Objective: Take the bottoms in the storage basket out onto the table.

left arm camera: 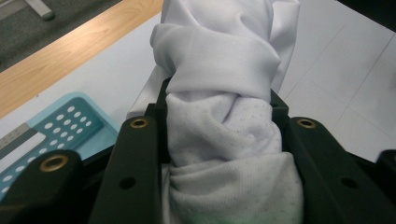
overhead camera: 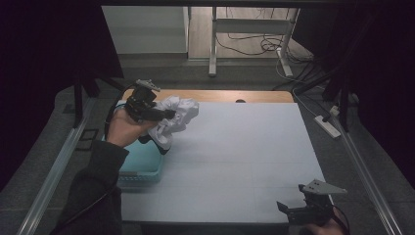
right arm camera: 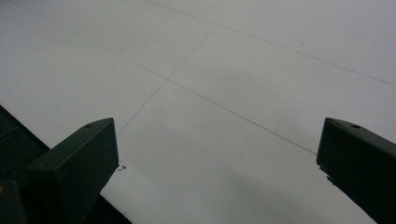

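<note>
Cloth first, because that's what this moment is about: a white garment (overhead camera: pixel 175 119), bunched up and hanging off the left gripper (overhead camera: pixel 164 115) in the upper left of the high view, lifted clear above the far end of a light blue basket (overhead camera: pixel 142 166). In the left gripper view the jaws are clamped tight on a thick wad of the fabric (left arm camera: pixel 224 140), folds squeezed between both sides.

My guess on handling: it's soft, floppy and light, no stiffness at all, so it'll sag and swing wherever the hand goes. Not fragile, but a thin pinch could slip out, so taking a fat bunch like this looks right. To spread it out you'd probably want a second hold at an edge or corner.

Direction-wise it's a crumpled lump, so there's no clean long axis; the bulk sits up toward the far right of the gripper, with a tail drooping down toward the basket.

The right gripper (overhead camera: pixel 303 209) sits low right over the white table (overhead camera: pixel 244 161), jaws wide apart, holding nothing.
</note>
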The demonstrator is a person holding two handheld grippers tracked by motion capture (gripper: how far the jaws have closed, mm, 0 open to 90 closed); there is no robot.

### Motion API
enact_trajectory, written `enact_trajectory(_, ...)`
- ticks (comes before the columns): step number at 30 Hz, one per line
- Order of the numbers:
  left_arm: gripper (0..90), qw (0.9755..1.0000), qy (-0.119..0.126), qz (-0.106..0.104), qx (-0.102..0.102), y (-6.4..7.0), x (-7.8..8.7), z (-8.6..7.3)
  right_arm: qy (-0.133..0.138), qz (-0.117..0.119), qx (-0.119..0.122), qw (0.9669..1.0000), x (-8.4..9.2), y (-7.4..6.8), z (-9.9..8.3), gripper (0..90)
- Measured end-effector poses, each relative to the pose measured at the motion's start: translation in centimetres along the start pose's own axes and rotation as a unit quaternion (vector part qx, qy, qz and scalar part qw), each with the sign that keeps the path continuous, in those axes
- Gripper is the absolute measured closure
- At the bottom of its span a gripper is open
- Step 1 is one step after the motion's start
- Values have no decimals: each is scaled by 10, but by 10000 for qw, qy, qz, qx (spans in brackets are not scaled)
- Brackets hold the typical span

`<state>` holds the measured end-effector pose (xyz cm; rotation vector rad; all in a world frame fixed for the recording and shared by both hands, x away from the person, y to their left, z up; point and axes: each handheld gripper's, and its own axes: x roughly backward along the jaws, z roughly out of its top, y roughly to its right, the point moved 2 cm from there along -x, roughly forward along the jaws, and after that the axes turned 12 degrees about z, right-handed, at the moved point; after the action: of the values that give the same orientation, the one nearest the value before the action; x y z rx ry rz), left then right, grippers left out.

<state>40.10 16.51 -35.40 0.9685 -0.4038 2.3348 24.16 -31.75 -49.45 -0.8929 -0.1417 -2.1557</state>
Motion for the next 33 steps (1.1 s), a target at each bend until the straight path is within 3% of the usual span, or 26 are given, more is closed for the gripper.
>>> enact_trajectory(20, 616, 9994, 101, -224, -223, 27, -26, 22, 35, 31, -38, 10000, 0, 1, 0, 0)
enact_trajectory(33, 616, 9988, 64, -362, -321, 43, -50, 27, 37, 41, -41, 10000, 1, 1, 0, 0)
